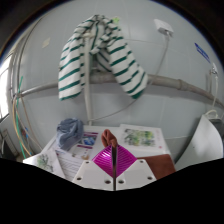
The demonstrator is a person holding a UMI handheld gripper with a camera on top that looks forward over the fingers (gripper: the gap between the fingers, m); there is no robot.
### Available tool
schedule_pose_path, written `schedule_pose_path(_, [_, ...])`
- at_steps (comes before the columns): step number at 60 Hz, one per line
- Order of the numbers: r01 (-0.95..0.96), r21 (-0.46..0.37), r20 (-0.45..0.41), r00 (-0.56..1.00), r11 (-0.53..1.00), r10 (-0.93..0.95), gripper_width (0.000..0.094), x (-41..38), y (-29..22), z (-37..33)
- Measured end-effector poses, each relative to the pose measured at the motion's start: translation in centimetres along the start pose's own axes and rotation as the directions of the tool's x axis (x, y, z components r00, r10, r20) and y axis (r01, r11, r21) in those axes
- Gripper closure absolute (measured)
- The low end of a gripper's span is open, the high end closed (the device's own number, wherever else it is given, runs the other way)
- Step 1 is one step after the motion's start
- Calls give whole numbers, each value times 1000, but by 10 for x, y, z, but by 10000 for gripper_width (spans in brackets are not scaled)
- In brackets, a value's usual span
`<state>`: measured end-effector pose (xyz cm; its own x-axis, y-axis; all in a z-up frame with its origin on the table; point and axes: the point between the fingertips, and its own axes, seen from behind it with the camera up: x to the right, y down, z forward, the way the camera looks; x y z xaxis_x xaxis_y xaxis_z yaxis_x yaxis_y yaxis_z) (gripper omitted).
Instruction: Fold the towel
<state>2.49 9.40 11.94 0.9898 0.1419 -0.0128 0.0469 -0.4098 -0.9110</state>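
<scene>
A green-and-white striped towel point(96, 55) hangs draped over a pipe on the pale wall, high above and well beyond my fingers. A small grey-blue cloth point(70, 131) lies crumpled on the table, ahead and to the left of the fingertips. My gripper point(114, 152) is shut, with its magenta pads point(104, 168) pressed flat against each other. No cloth shows between them. A thin brownish sliver shows at the tips; I cannot tell what it is.
Printed papers point(138, 137) and an orange item point(89, 141) lie on the table just beyond the fingers. A white rounded object point(208, 142) stands to the right. Pipes point(170, 85) run along the wall, with a white fitting point(164, 28) above.
</scene>
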Motion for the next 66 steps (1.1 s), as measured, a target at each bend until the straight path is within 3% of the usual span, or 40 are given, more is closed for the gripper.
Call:
schedule_pose_path(9, [10, -43, -111, 994, 999, -15, 917, 118, 19, -4])
schedule_pose_path(20, [-8, -248, -217, 975, 969, -48, 905, 206, 122, 23])
schedule_pose_path(22, [12, -195, -207, 977, 981, -53, 904, 206, 114, 27])
schedule_pose_path(27, [25, -193, -219, 973, 981, -68, 895, 207, 116, 24])
schedule_pose_path(29, [16, -203, -233, 970, 979, -64, 826, 208, 116, 21])
schedule_pose_path(37, [33, -209, -299, 949, 977, -96, 76, 214, 99, -15])
schedule_pose_path(39, [32, -198, -302, 949, 980, -92, 125, 211, 93, -29])
schedule_pose_path(45, [25, -152, -307, 949, 988, -71, 85, 190, 80, -82])
schedule_pose_path(56, [-105, -95, -96, 991, 990, 96, 92, 76, 87, -178])
schedule_pose_path(66, [-110, -74, -74, 992, 991, 104, 91, 45, 91, -238])
